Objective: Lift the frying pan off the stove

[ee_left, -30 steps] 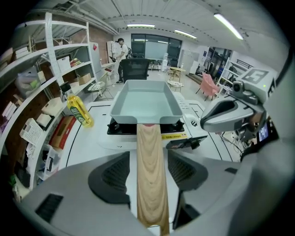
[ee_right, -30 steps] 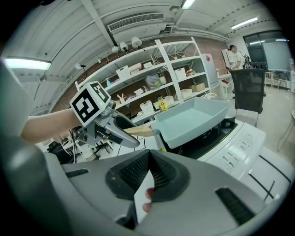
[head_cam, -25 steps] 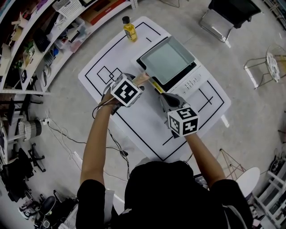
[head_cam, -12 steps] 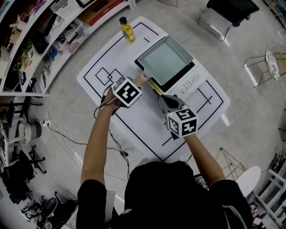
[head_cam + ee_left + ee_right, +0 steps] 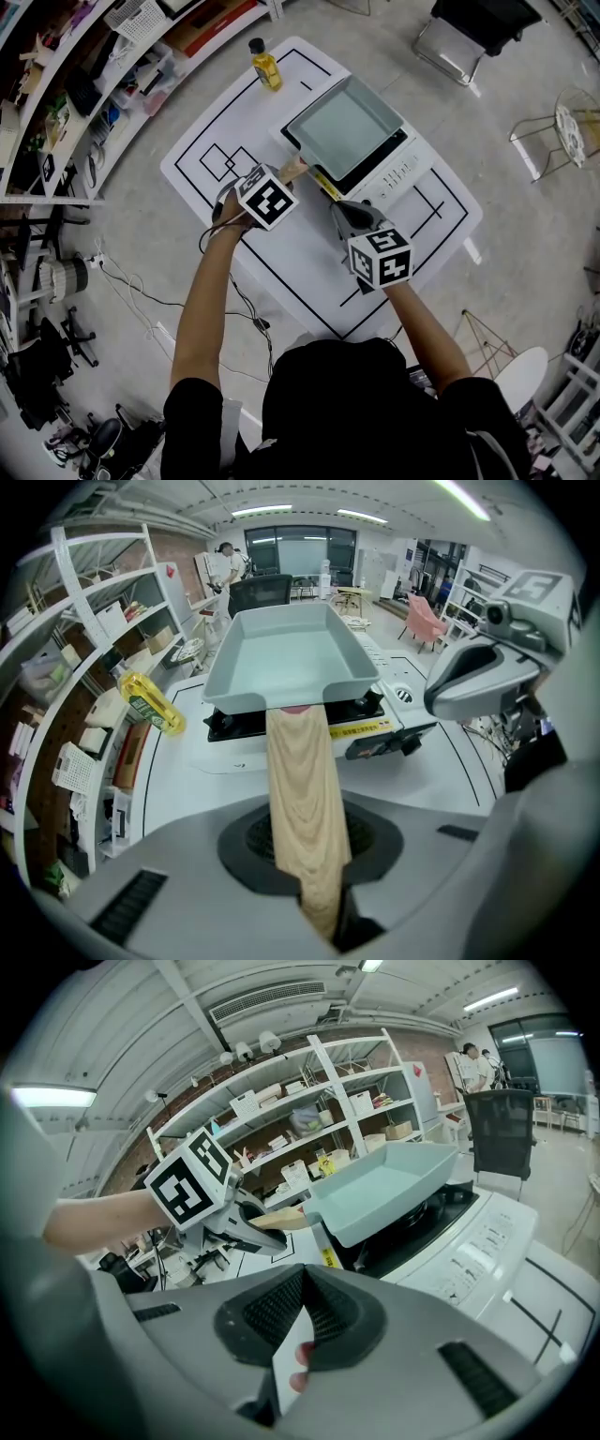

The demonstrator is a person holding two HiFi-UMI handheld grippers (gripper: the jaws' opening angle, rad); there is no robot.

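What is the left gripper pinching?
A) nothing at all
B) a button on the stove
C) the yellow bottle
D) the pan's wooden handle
D: the left gripper has just been closing its jaws, and the wooden handle of the pan is clamped between them.

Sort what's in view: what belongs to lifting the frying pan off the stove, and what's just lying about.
Job: frying pan; its wooden handle; stove; left gripper, fingers just closing on that handle.
Lying about: yellow bottle; shelves; black chair; right gripper, off the pan.
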